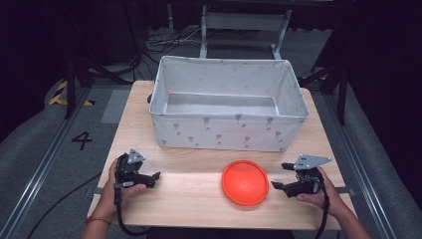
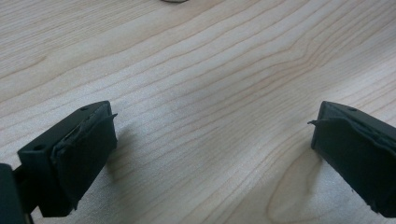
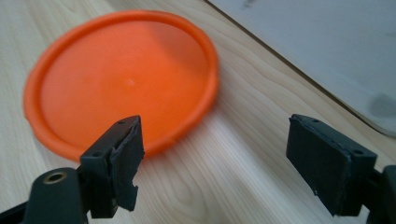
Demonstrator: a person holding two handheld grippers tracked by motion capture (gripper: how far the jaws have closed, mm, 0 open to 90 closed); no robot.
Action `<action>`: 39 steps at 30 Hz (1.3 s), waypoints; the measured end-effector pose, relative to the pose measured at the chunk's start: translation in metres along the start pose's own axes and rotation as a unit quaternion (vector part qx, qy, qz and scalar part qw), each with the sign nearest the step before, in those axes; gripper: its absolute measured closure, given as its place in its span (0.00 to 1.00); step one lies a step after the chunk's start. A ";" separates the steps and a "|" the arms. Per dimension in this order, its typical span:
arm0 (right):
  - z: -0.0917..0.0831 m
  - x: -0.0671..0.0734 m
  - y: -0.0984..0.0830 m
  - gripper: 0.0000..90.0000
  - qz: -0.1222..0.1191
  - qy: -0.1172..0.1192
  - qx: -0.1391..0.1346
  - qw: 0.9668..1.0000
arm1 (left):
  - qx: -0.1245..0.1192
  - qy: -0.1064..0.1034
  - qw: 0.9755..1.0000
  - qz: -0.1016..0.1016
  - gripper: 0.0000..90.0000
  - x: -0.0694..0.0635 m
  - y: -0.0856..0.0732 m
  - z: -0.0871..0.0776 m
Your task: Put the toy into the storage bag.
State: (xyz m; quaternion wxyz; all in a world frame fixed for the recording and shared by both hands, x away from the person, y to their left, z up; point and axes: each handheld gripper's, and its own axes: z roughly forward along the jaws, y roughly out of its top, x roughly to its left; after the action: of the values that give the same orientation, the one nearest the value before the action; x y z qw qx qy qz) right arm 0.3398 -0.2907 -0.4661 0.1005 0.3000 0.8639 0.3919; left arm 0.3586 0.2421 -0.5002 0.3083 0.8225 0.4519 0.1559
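Your left gripper (image 1: 149,178) rests low on the surface (image 1: 189,199) at the near left, jaws spread wide with bare wood between them. Keep it parked there, out of the way; the work at hand looks like the right side's.

In the middle, the orange disc (image 1: 245,182) lies flat on the surface, just in front of the fabric bin (image 1: 226,132) and apart from it. The bin stands open and looks empty, so I take the step to be getting a grip on the disc for a lift over that front wall.

Your right gripper (image 1: 279,175) sits just right of the disc, pointing at its rim, jaws well apart and holding nothing. In the right gripper view the disc (image 3: 123,88) lies ahead, nearer the left jaw than the right.

- A flat disc gives little to pinch, so come in low and level and take the raised rim.
- Turn the hand so one jaw goes above the rim and one beneath, or tip the edge up first.
- Close only once the rim sits squarely between the pads.
- Expect the disc to slide if nudged; approach slowly.
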 end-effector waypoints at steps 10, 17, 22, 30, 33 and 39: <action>0.051 0.008 0.026 0.21 -0.015 0.036 0.036 0.999 | 0.000 0.000 1.000 0.000 0.00 0.000 0.000 0.000; 0.072 0.007 0.034 0.21 -0.008 0.043 0.050 0.998 | 0.000 0.000 1.000 0.000 0.01 0.000 0.000 0.000; 0.074 0.011 0.031 0.18 -0.006 0.060 0.062 0.996 | 0.000 0.000 1.000 0.000 0.01 0.000 0.000 0.000; 0.074 0.020 0.026 0.20 -0.044 0.051 0.059 0.996 | 0.001 0.000 1.000 0.000 0.01 0.000 0.000 0.000; 0.073 0.019 0.027 0.26 -0.040 0.051 0.062 0.996 | 0.000 0.000 1.000 0.000 0.01 0.000 0.000 0.000; 0.068 0.011 0.028 0.50 -0.003 0.056 0.052 0.997 | 0.000 0.000 1.000 0.000 0.01 0.000 0.000 0.000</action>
State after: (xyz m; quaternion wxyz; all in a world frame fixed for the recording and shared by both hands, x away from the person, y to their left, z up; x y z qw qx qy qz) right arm 0.3711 -0.2277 -0.4909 0.0377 0.2800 0.8884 0.3619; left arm 0.3583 0.2421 -0.5002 0.3079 0.8225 0.4521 0.1557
